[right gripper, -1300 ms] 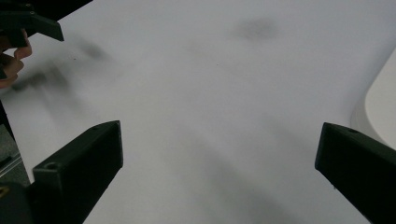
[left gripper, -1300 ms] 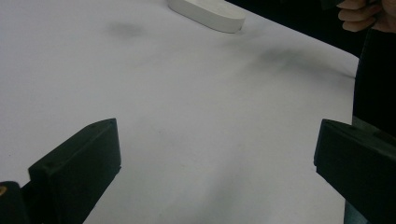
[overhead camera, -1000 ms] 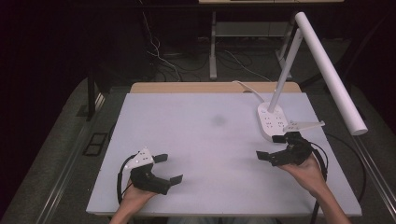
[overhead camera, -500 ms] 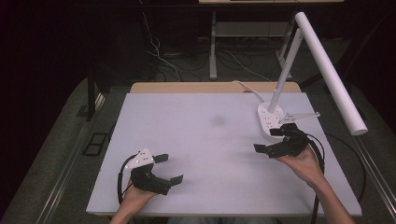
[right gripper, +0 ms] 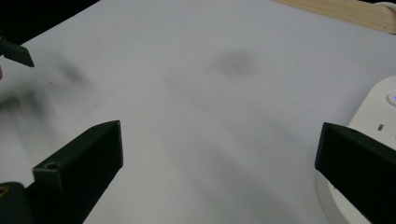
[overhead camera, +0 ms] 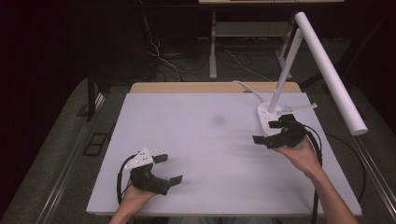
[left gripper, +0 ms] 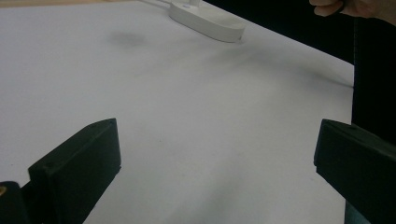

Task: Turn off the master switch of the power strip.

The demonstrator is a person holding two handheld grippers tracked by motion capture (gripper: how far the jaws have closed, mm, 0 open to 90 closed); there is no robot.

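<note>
A white desk lamp stands at the table's right, its oval base (overhead camera: 267,117) on the white tabletop (overhead camera: 210,149) and its long tube head (overhead camera: 329,70) slanting out over the right edge. My right gripper (overhead camera: 267,132) hovers just in front of the lamp base, open, nothing between its jaws. The base (right gripper: 373,121) sits beside the right jaw in the right gripper view. My left gripper (overhead camera: 168,169) rests near the front left edge, open and empty. The lamp base (left gripper: 205,21) lies far ahead in the left gripper view.
A faint grey smudge (overhead camera: 218,120) marks the middle of the tabletop. A wooden strip (overhead camera: 215,87) runs along the far edge. The lamp's white cord (overhead camera: 245,88) curls off the back. Cables and table legs (overhead camera: 213,44) lie on the dark floor beyond.
My right gripper has moved forward and slightly left, closing in on the lamp base. The left gripper has stayed put.
</note>
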